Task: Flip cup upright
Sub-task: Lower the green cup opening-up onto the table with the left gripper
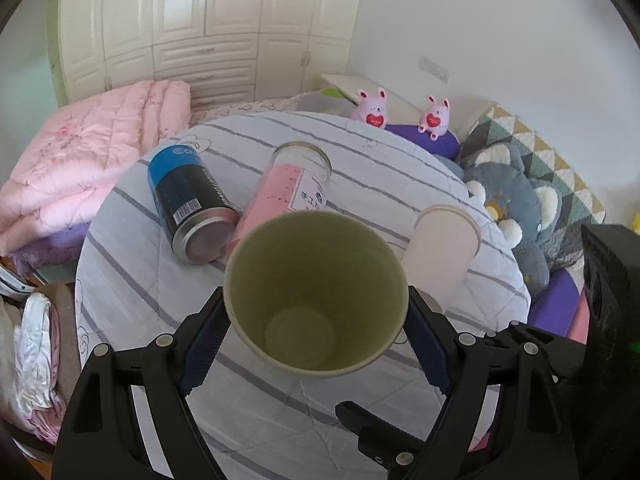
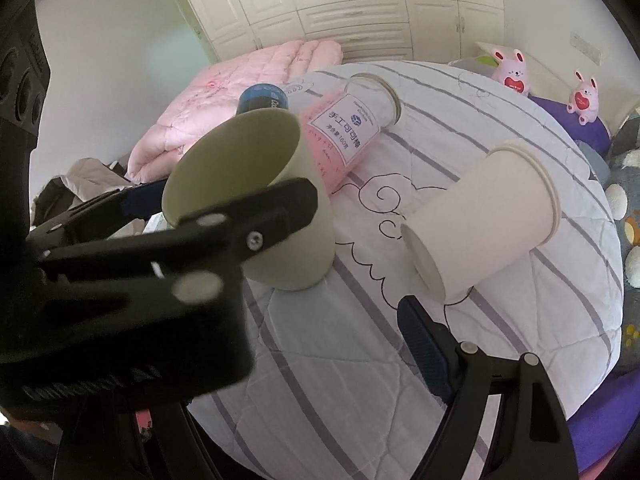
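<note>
Left claw [image 1: 316, 328] pinches green cup [image 1: 316, 292], mouth up, tilted. White cup [image 2: 484, 224] lies just ahead of right claw [image 2: 400, 312]; its spread can't be told.

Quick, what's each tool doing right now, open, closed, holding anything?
Left tool: closed on the greenish paper cup, mouth up, slightly tilted.
Right tool: only one finger shows, holding nothing visible; open or shut cannot be told.

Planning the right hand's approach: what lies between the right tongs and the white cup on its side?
Only bare striped quilt with its cloud drawing, per the right wrist view, separates the right tongs from the white cup.
</note>
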A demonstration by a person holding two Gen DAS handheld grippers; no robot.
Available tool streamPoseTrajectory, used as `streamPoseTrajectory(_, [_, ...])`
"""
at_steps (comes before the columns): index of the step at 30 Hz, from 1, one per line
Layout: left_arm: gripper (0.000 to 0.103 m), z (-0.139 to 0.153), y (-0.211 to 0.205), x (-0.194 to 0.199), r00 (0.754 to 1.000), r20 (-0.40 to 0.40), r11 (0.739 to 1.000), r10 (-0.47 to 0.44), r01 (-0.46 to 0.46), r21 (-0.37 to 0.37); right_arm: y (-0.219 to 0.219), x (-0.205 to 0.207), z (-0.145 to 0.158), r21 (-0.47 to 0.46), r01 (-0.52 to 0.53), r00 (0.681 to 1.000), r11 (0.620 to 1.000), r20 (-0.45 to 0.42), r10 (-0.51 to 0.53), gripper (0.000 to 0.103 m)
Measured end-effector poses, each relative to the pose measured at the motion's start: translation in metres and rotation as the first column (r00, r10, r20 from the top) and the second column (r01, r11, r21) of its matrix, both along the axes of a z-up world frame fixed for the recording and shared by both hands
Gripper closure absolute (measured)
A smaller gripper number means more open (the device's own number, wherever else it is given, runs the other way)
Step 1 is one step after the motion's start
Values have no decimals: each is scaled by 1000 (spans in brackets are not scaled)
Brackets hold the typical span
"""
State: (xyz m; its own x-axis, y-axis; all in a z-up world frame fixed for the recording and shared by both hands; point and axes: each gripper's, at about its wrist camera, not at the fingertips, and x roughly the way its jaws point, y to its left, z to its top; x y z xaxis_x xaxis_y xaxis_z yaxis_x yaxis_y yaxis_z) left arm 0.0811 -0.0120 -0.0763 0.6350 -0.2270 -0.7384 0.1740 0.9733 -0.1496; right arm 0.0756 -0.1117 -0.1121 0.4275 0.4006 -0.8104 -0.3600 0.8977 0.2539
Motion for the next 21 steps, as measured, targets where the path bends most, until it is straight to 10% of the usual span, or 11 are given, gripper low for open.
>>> streamPoseTrajectory(21, [10, 16, -7, -20, 997, 68, 999, -33, 30, 41, 4, -3, 3, -9, 10, 1000, 1000, -9, -10, 19])
